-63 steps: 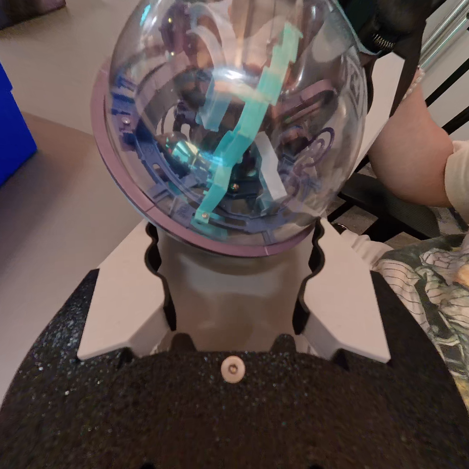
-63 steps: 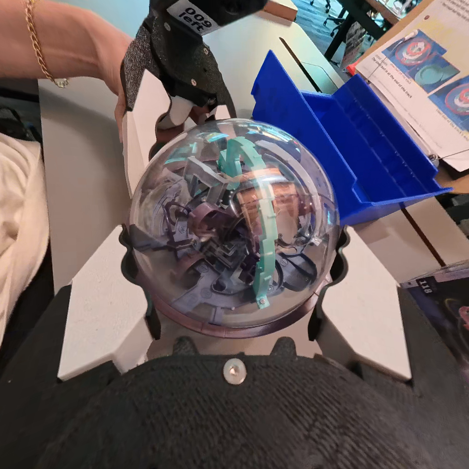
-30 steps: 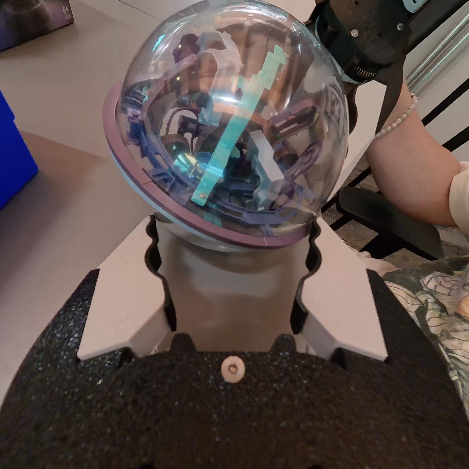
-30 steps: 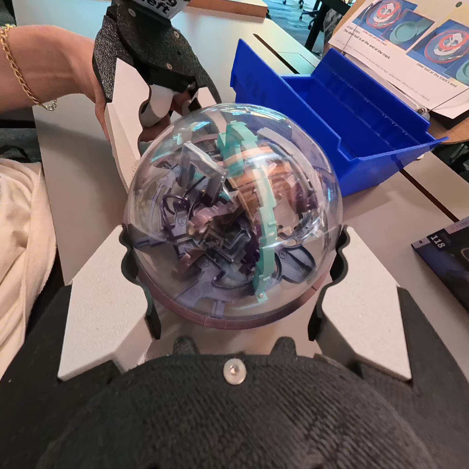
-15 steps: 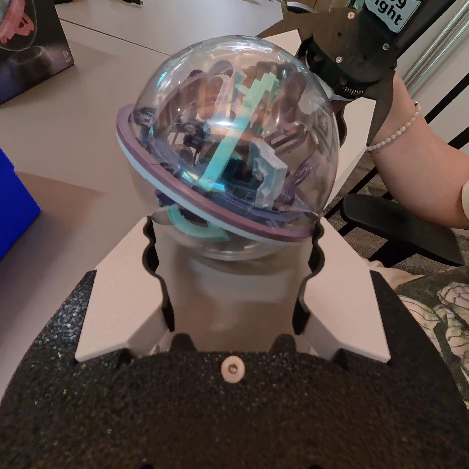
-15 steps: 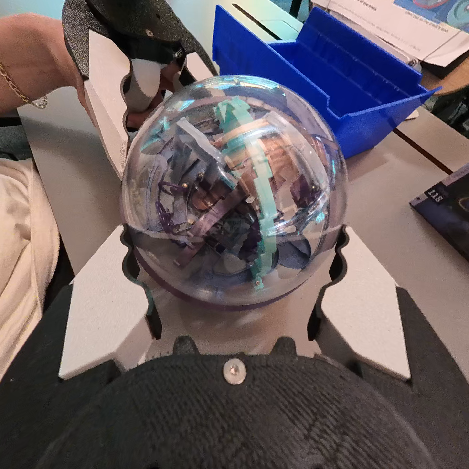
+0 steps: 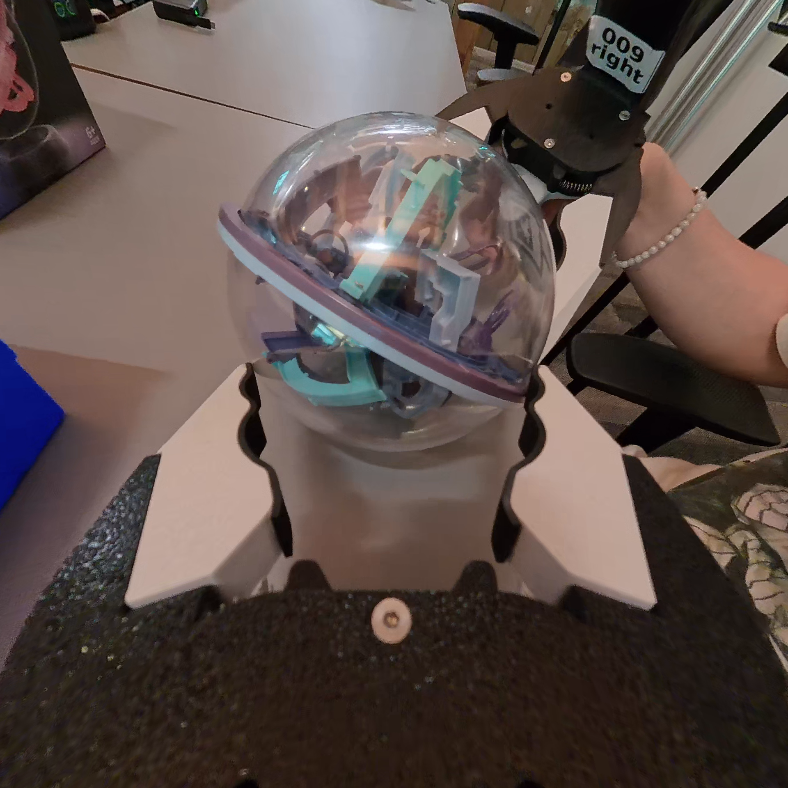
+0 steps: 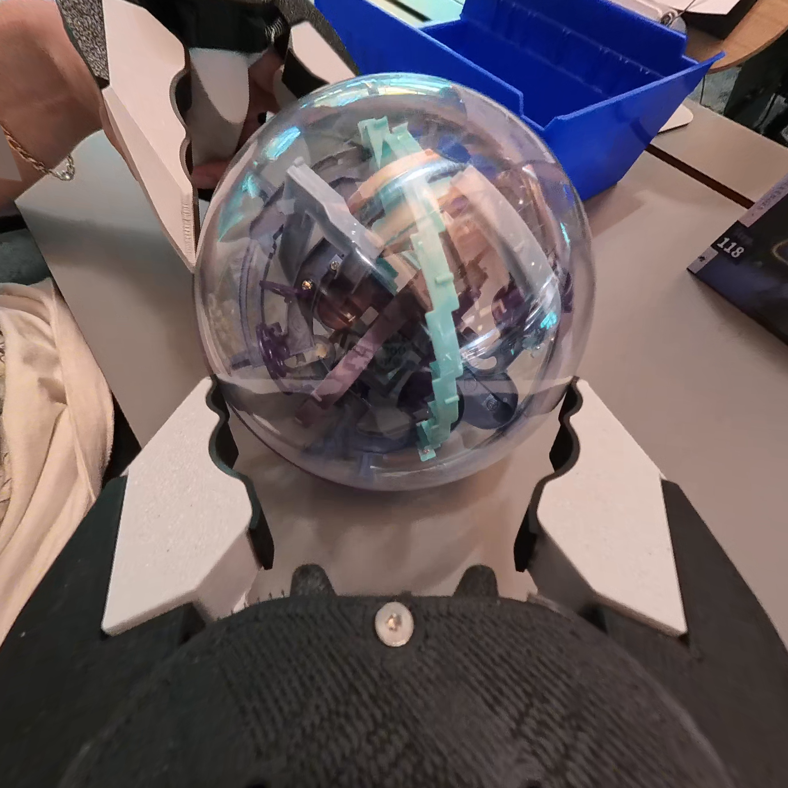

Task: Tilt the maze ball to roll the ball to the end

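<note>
The maze ball (image 7: 392, 277) is a clear sphere with teal, purple and grey tracks inside and a purple ring around its middle. It is held above the table between both grippers. My left gripper (image 7: 392, 383) is shut on its lower near side, with both white fingertips (image 7: 251, 383) against the shell. My right gripper (image 8: 394, 396) is shut on the maze ball (image 8: 392, 277) from the opposite side, and its black body (image 7: 575, 119) shows behind the sphere. A left finger (image 8: 149, 140) shows beyond the ball in the right wrist view. I cannot pick out the small ball inside.
A blue bin (image 8: 533, 76) stands on the light table (image 7: 128, 256) beyond the ball, and its corner (image 7: 21, 418) shows at the left. A dark box (image 8: 750, 273) lies at the right, also seen upright (image 7: 38, 106). A black chair (image 7: 665, 383) is beside the table.
Both grippers have turned the maze ball. In the left wrist view its purple ring swung from steep to a shallower slant, showing the lower half. The grasp held throughout.
</note>
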A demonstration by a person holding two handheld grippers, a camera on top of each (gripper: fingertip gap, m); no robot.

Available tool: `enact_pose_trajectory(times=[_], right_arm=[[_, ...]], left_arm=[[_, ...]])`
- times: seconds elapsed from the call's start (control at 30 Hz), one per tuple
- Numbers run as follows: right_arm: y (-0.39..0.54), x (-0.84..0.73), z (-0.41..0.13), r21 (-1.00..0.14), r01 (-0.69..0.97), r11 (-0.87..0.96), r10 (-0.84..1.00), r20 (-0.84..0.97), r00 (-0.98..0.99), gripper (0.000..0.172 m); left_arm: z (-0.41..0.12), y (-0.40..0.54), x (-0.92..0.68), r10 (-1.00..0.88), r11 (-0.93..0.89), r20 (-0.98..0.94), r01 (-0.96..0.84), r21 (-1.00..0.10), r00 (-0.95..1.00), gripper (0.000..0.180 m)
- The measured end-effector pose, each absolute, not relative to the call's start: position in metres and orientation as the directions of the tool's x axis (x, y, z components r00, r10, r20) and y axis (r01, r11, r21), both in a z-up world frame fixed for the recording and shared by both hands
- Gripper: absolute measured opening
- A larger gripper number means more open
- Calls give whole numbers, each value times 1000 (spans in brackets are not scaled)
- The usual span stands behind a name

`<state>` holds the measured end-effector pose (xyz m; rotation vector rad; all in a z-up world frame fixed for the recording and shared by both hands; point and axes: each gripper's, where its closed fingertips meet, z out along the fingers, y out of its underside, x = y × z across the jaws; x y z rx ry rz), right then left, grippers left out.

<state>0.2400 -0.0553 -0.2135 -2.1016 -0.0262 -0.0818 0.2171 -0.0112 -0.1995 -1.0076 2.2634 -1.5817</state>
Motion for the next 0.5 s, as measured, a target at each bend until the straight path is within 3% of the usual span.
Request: enact_pose_trajectory(times=[0.5], right_arm=[[-75, 238, -225, -810, 52, -584, -58, 106, 993, 147]], left_arm=[[-195, -26, 217, -615, 310, 103, -360, -880, -782, 122]])
